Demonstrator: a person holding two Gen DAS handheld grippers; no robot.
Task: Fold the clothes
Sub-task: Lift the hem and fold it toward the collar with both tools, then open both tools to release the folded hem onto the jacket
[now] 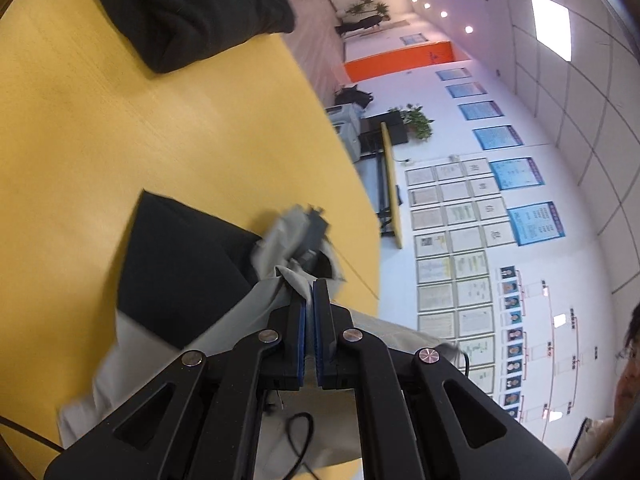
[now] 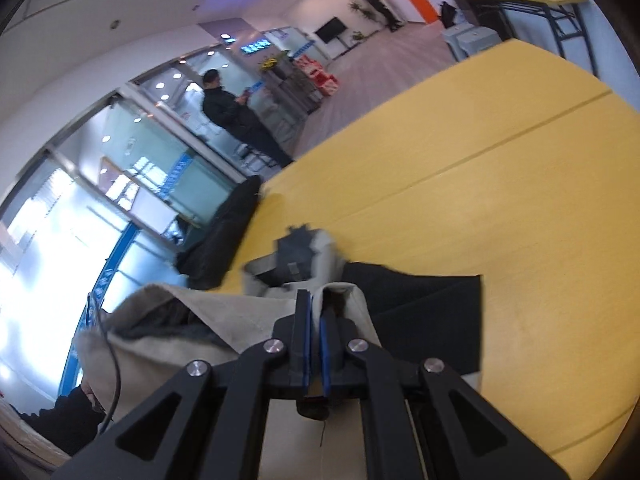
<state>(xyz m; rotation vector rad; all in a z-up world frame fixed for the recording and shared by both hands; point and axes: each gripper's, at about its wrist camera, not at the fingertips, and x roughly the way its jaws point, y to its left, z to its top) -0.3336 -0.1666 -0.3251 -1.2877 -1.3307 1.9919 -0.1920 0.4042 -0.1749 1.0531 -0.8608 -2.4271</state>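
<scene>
A light grey garment (image 1: pixel 256 308) with a black panel (image 1: pixel 180 264) lies bunched on the yellow table (image 1: pixel 120 128). My left gripper (image 1: pixel 310 286) is shut on a fold of its grey fabric. In the right wrist view the same garment (image 2: pixel 224 320) looks beige-grey, with its black part (image 2: pixel 424 304) spread to the right. My right gripper (image 2: pixel 315 300) is shut on a grey edge of it. The other gripper shows blurred just beyond each set of fingertips, also on the cloth (image 2: pixel 298 252).
A second black garment (image 1: pixel 188 8) lies heaped at the table's far end and hangs over the edge in the right wrist view (image 2: pixel 224 236). The table edge (image 1: pixel 360 184) runs close by. People stand in the room (image 2: pixel 236 116). A cable (image 2: pixel 116 364) trails over the garment.
</scene>
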